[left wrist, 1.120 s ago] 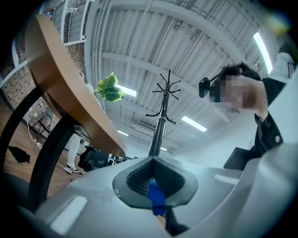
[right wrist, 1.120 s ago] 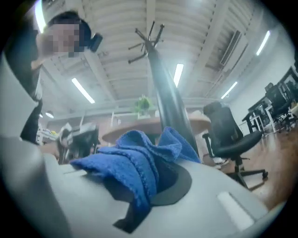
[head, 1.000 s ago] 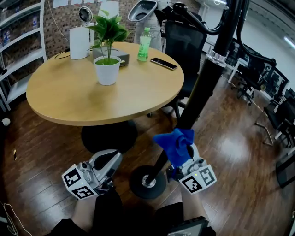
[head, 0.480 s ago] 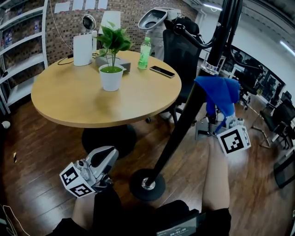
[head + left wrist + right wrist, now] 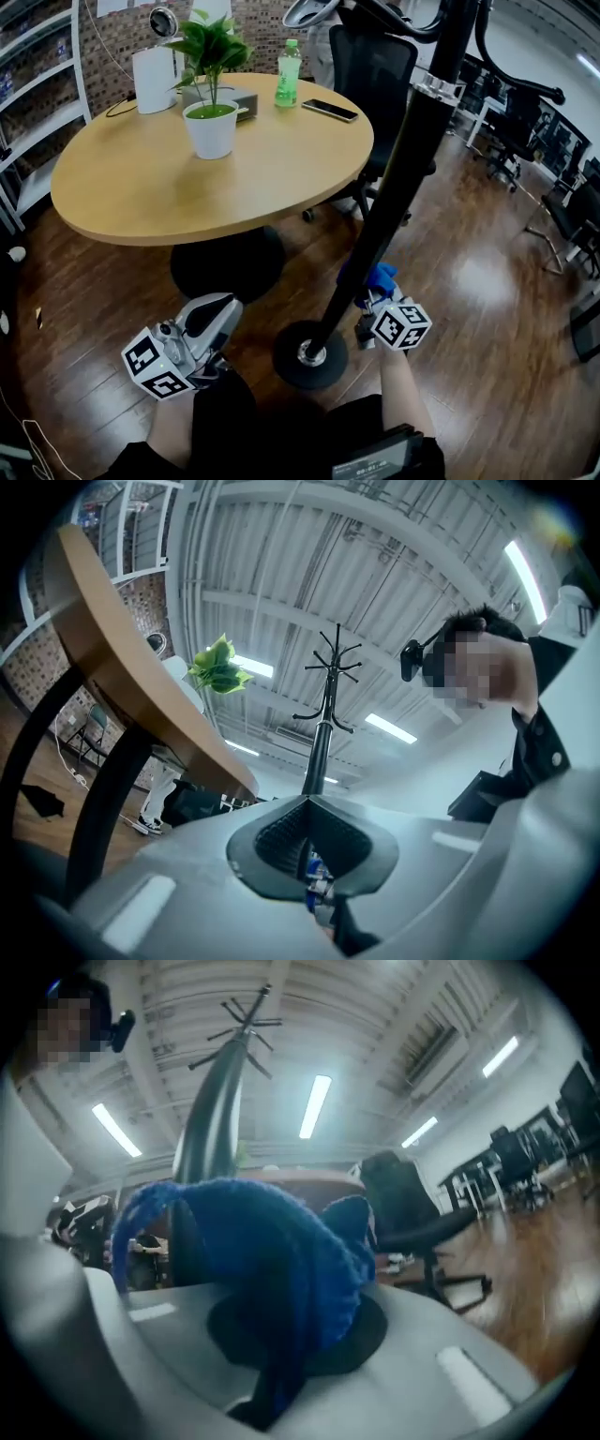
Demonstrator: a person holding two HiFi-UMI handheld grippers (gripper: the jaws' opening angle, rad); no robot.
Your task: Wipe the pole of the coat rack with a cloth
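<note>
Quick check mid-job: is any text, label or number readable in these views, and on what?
No text reads clearly.
Green bottle label: too small to read.
Dark screen at the head view's bottom edge: pale digits, too blurred to read.
Marker cubes: black-and-white patterns only, no letters.

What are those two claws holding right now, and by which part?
The right gripper pinches the blue cloth by a bunched fold, low beside the coat rack pole. The left gripper is shut on nothing.
</note>
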